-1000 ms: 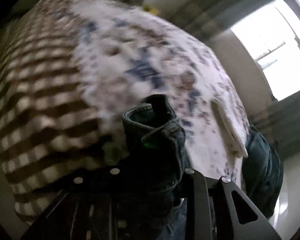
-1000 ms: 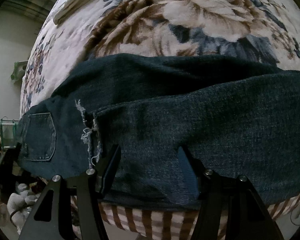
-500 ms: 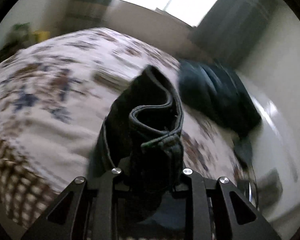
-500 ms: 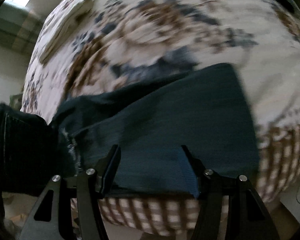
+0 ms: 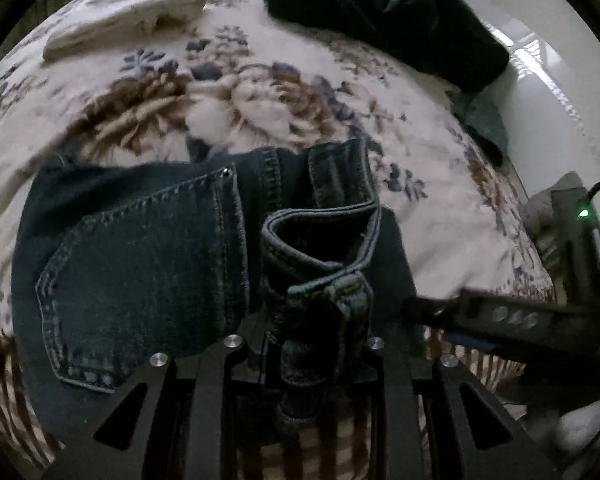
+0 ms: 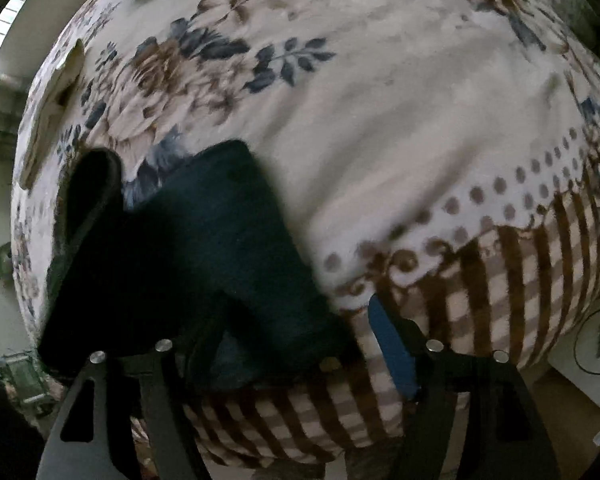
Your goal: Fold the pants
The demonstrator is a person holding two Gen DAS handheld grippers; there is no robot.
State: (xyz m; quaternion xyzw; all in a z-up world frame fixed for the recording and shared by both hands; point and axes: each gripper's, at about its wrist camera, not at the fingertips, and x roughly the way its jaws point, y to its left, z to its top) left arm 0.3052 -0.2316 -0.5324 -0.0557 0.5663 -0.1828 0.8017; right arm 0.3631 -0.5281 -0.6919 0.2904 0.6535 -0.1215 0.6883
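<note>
Dark blue jeans [image 5: 140,272] lie on the floral blanket [image 5: 260,92] with a back pocket facing up. My left gripper [image 5: 312,320] is shut on the bunched waistband [image 5: 324,248], which curls up above the fingers. In the right wrist view the jeans [image 6: 220,240] are a blurred dark mass at lower left. My right gripper [image 6: 296,304] is opening. Denim lies over its left finger and in the gap, while the blue-padded right finger [image 6: 392,344] stands apart from the cloth. The right gripper's body [image 5: 508,316] shows at the right of the left wrist view.
A pile of dark garments [image 5: 380,12] sits at the far side of the bed, with a cream folded cloth [image 5: 120,28] to its left. The blanket's brown checked border [image 6: 500,280] hangs over the near edge. A round object [image 6: 598,340] lies on the floor at right.
The left gripper swung across the bed with the waistband and rolled, now over the pocket side of the jeans. The right jaws widened and the right pad came off the denim.
</note>
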